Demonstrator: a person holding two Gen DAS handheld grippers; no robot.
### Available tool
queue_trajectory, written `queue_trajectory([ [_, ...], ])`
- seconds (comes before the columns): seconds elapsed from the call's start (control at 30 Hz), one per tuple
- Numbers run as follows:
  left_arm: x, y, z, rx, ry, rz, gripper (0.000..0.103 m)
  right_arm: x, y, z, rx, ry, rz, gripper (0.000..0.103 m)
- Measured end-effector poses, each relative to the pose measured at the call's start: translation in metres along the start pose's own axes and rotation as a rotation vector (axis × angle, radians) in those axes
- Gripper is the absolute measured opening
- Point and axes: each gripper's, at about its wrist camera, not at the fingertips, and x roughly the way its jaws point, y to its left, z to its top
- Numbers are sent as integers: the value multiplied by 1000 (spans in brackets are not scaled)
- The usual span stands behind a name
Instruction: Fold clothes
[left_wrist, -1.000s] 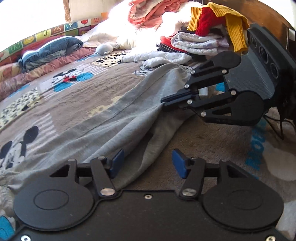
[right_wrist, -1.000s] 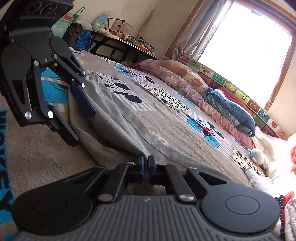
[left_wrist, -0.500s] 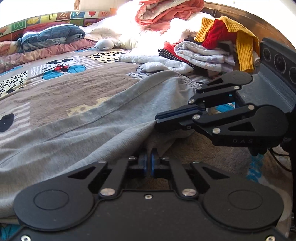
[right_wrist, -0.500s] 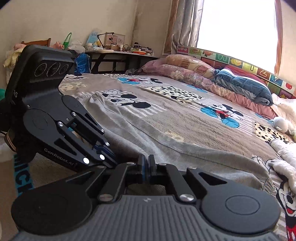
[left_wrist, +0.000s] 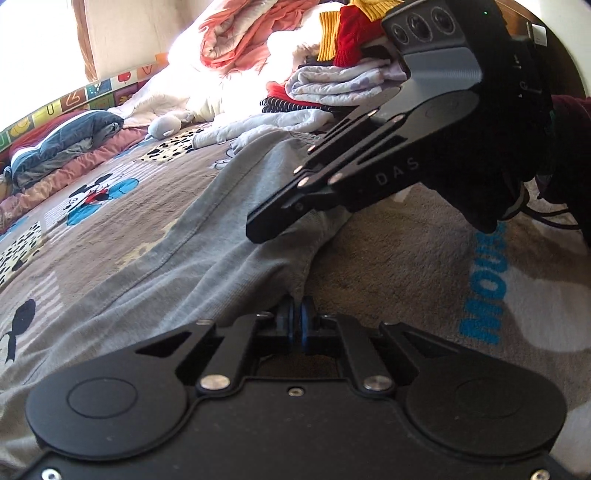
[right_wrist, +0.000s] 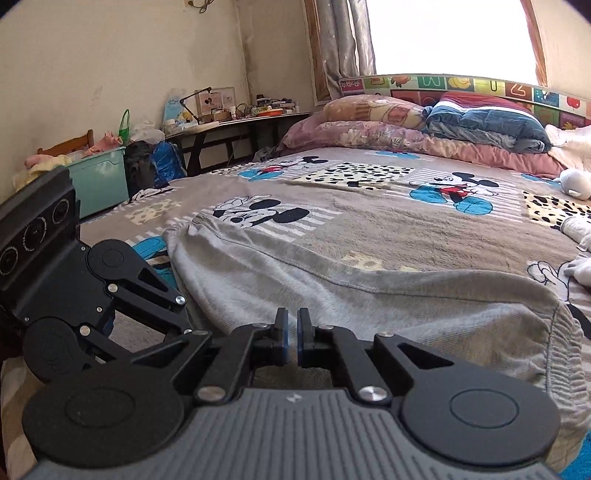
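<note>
Where grey garment (left_wrist: 221, 258) bunches, left gripper (left_wrist: 296, 322) pinches fold; right gripper (right_wrist: 290, 334) clamps hem, contact hidden.

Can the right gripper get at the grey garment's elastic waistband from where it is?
Probably yes: the right gripper sits at the grey garment, and the waistband lies just beside it, uncovered.

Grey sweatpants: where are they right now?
The grey sweatpants lie across the Mickey Mouse bedspread, near edge pinched by the left gripper, with the right gripper alongside.
</note>
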Motion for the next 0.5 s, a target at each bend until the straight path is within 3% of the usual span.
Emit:
queue_trajectory([
  [0.13,-1,-7,-2,57,23,-28,1,22,13,-9,-89,105,-55,7],
  [0.3,-8,-13,-4,115,46,-83,5,16,28,-9,-177,74,-93,8],
  [0.4,-26,-9,-4,160,58,-125,5,2,31,-4,-191,23,-68,8],
  [0.5,-51,17,-3,78,3,-75,5,10,42,-13,-260,86,-62,11],
])
